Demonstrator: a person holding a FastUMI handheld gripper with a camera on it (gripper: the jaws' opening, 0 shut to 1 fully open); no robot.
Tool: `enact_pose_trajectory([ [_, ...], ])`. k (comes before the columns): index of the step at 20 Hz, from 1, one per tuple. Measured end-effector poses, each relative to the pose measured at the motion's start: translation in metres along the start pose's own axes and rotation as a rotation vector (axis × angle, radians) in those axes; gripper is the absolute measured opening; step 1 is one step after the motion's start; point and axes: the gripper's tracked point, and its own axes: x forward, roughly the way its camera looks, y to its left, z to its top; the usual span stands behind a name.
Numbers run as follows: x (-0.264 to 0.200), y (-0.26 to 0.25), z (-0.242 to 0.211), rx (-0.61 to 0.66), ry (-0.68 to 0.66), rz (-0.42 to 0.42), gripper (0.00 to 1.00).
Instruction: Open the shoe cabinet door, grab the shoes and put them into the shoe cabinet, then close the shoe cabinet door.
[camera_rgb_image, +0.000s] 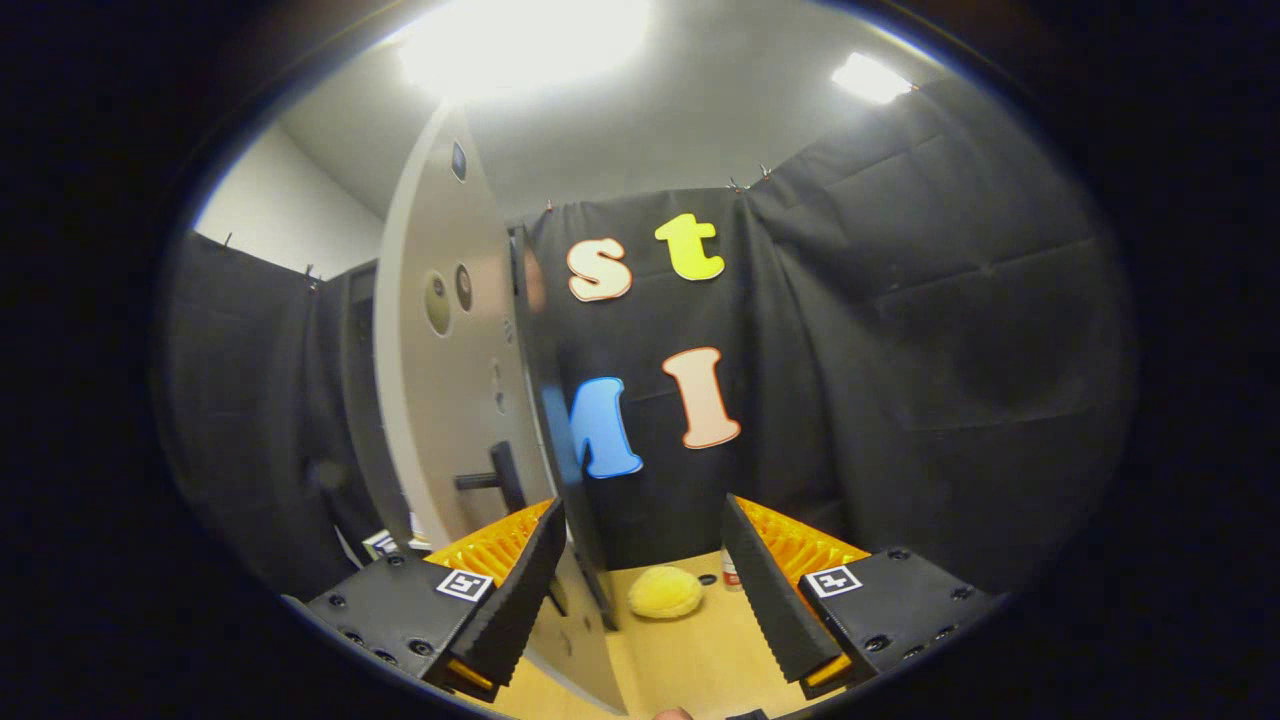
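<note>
Here the gripper (640, 590) has its two fingers spread wide apart with nothing held between them. The shoe cabinet door (440, 380), a tall pale panel, stands swung open just ahead of the left finger, its edge running down past that finger's inner side to the wooden floor (690, 670). A dark handle (495, 478) juts from the door's face just above the left fingertip (535, 560), close to it but not touching as far as can be told. Behind the door, further left, a dark upright part of the cabinet (355, 400) shows. Between the fingers and a little beyond them, a fuzzy yellow shoe (665, 592) lies on the floor against the foot of the black cloth wall (900, 380). Just beside it, nearer the right finger, stands a small bottle-like object (730, 570), too small to identify.
</note>
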Motion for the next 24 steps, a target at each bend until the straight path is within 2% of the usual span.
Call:
enact_pose_trajectory([
  [2,0.018,0.006,-0.005,-0.038,0.001,-0.014,0.95],
  [5,0.016,0.024,-0.002,-0.059,-0.024,0.011,0.88],
  [6,0.016,0.031,0.000,-0.063,-0.032,0.028,0.89],
  [10,0.012,0.082,-0.014,0.000,0.001,0.160,0.92],
  [13,0.013,0.133,-0.018,0.001,-0.009,0.284,0.92],
  [17,0.021,0.177,-0.020,-0.062,-0.053,0.306,0.92],
  [24,0.052,0.283,-0.043,0.001,0.002,0.465,0.93],
])
